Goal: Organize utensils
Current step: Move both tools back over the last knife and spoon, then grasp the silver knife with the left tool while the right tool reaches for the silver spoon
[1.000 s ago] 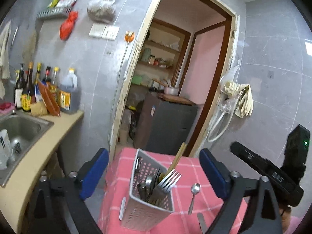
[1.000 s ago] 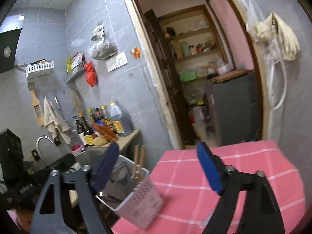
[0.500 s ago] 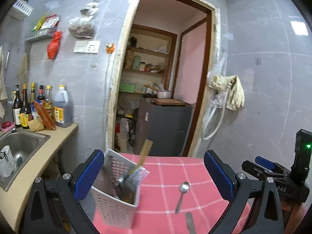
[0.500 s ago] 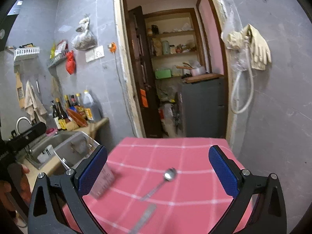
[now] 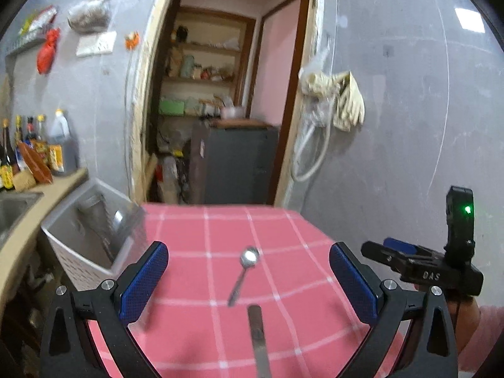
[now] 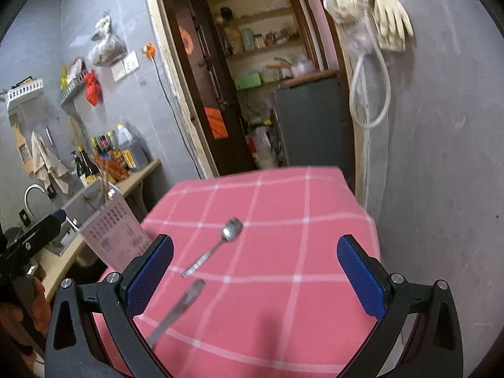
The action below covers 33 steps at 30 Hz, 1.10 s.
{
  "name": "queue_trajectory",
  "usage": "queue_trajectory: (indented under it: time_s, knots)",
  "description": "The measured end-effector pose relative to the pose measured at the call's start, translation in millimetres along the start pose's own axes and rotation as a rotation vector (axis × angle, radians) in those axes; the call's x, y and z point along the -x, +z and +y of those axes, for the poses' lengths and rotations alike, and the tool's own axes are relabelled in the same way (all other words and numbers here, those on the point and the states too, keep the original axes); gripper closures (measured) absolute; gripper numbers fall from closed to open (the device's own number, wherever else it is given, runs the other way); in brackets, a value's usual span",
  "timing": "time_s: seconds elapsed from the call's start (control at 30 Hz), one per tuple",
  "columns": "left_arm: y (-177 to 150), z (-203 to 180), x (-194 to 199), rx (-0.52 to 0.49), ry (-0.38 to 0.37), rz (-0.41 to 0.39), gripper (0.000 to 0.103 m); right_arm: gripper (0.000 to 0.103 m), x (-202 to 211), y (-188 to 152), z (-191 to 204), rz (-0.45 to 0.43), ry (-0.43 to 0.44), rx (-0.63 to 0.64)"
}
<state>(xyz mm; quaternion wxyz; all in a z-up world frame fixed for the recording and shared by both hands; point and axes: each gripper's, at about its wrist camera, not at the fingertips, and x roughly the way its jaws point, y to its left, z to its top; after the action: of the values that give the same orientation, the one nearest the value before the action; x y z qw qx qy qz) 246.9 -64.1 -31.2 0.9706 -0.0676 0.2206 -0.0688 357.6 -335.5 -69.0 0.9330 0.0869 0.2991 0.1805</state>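
Both tongs have black angular frames, silver screws and blue textured pads (image 5: 143, 278). The right tongs (image 5: 420, 267) carry white "DAS" lettering and a green light. A pink sleeve (image 5: 486, 335) shows behind them.

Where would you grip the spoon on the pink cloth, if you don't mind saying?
Probably mid-handle, from above. The spoon lies flat on the cloth, bowl toward the far edge and handle slanting back toward the right tool, whose open jaws already straddle it. Close the pads across the thin handle, not the rounded bowl.
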Motion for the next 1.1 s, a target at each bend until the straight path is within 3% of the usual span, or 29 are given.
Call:
queue_trajectory:
  time_s: [0.1, 0.3, 0.47, 0.6, 0.67, 0.8, 1.1]
  knots:
    - [-14, -4, -22, -0.001, 0.002, 0.118, 0.001, 0.001, -17, -10, -10, 0.053, 0.021, -0.017]
    - [-48, -7, -68, -0.003, 0.010, 0.348, 0.036, 0.001, -49, -28, -18, 0.139, 0.059, -0.020]
    - [-70, -10, -93, 0.006, 0.014, 0.480, 0.054, 0.004, -69, -40, -15, 0.195, 0.091, -0.012]
    - [-86, -12, -110, -0.002, 0.046, 0.575, 0.065, 0.014, -82, -46, -12, 0.233, 0.110, -0.002]
    - [-89, -11, -113, 0.013, 0.057, 0.582, 0.068, 0.018, -89, -46, -10, 0.249, 0.121, -0.001]
    - [-90, -9, -118, -0.012, 0.108, 0.595, 0.084, 0.026, -101, -45, -8, 0.273, 0.138, 0.005]
    - [-79, 4, -126, 0.031, 0.153, 0.583, 0.085, 0.042, -141, -31, 7, 0.331, 0.187, 0.038]
